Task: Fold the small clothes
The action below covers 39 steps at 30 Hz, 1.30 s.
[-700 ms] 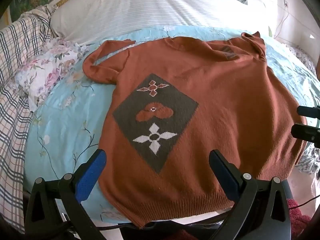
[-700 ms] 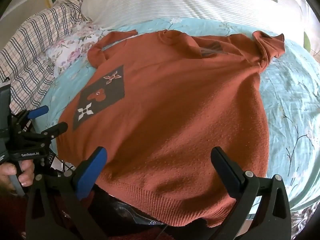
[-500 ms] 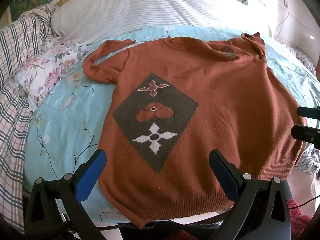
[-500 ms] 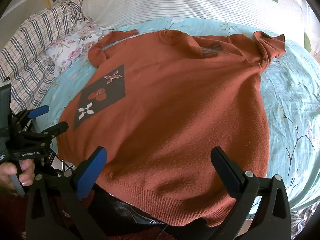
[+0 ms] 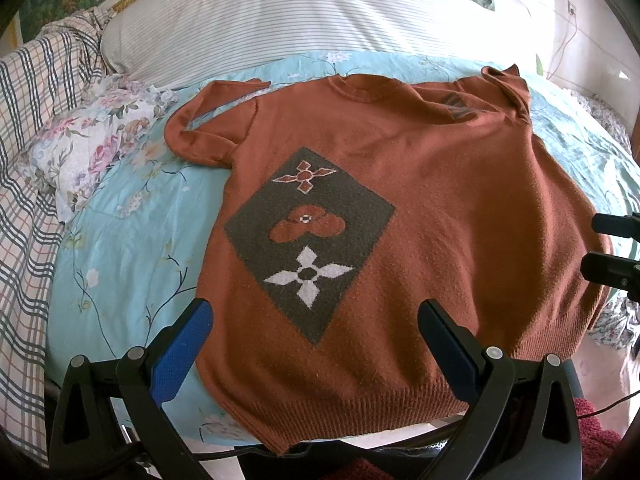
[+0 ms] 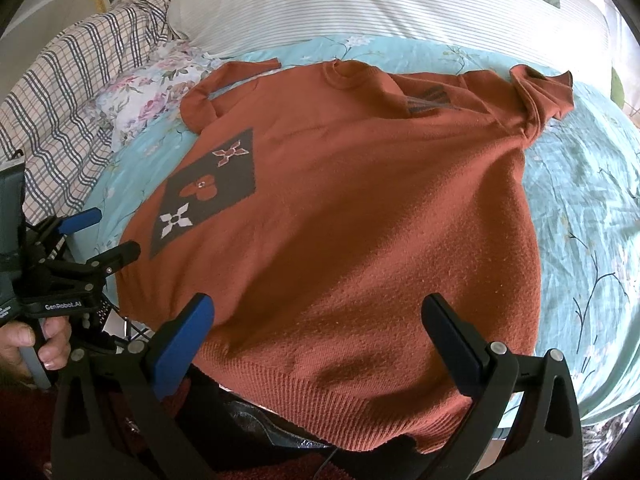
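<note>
Rust sweater point(image 5: 440, 208) lies flat on floral bedsheet point(image 5: 120, 248), hem between left gripper point(image 5: 316, 344) fingers and right gripper point(image 6: 320, 336) fingers; both spread wide, holding nothing. Striped pillow point(image 5: 280, 20), plaid blanket point(image 5: 28, 120) behind.

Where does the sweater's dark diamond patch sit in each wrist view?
Left wrist: dark diamond patch near centre, just above the open left gripper.
Right wrist: patch at left, above the other gripper.
Shared landmark: the sweater's round collar.
</note>
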{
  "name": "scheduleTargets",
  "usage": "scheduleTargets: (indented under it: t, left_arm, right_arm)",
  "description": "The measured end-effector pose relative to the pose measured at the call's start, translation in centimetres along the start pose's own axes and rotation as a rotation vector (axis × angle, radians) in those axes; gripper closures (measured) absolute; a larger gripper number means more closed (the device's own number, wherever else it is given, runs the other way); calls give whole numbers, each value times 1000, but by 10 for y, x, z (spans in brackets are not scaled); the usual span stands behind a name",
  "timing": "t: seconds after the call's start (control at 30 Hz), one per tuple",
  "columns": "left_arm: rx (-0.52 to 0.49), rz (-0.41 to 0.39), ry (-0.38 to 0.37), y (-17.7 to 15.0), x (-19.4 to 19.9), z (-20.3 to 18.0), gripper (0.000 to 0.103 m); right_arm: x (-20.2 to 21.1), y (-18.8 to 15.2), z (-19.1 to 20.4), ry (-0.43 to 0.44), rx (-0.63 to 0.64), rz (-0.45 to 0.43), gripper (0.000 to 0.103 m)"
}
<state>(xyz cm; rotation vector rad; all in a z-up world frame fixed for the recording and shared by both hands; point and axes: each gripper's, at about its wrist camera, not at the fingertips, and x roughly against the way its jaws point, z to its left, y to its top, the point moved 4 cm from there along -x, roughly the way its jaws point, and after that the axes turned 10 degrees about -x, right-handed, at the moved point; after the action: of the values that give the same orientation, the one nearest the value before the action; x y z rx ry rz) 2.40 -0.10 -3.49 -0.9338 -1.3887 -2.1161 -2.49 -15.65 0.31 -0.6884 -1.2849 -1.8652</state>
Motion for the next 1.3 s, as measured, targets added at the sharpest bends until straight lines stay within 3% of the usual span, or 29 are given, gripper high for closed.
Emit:
scheduleTargets:
  t: [0.8, 1.03, 1.3]
  left_arm:
    - [-1, 17, -20, 4, 1, -6, 1]
    - [11, 40, -67, 6, -2, -4, 1]
    - [-24, 40, -51, 15, -18, 5, 1]
  right_arm:
    - [1, 3, 2, 30, 10, -8, 0]
    - [0, 4, 1, 18, 24, -14, 1]
    - [-5, 31, -14, 46, 2, -51, 11]
